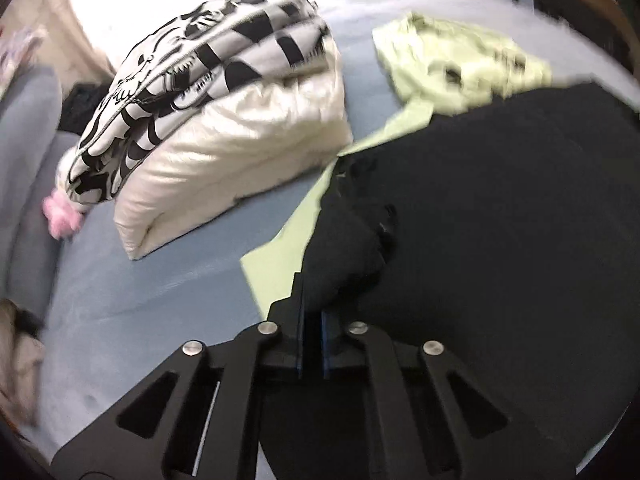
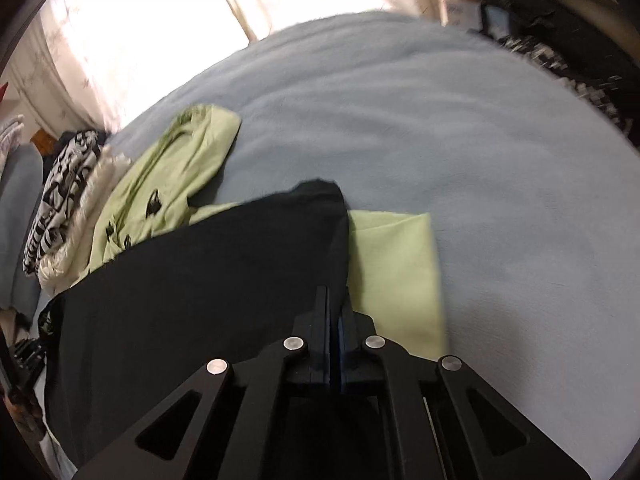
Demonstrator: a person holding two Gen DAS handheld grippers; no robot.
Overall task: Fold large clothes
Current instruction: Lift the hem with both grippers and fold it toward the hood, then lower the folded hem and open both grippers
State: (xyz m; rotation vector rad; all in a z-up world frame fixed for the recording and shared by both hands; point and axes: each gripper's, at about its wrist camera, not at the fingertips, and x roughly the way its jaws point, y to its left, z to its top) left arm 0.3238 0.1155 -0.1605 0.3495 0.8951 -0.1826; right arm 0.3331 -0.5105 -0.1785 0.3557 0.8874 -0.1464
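Observation:
A large black garment (image 1: pixel 500 240) lies spread over a light green garment (image 1: pixel 452 60) on a blue-grey bed (image 1: pixel 160 300). My left gripper (image 1: pixel 316 304) is shut on a bunched corner of the black garment, which hides the fingertips. In the right wrist view the black garment (image 2: pixel 200 280) covers the lower left, with the green garment (image 2: pixel 160 200) crumpled behind it and a flat green part (image 2: pixel 396 264) showing to its right. My right gripper (image 2: pixel 334 300) is shut on the black garment's right edge.
A cream padded bundle (image 1: pixel 240 152) with a black-and-white patterned cloth (image 1: pixel 192 60) on top sits at the left of the bed. A pink fluffy item (image 1: pixel 60 216) lies beside it. Bare bed surface (image 2: pixel 440 120) stretches beyond the garments toward a bright curtain.

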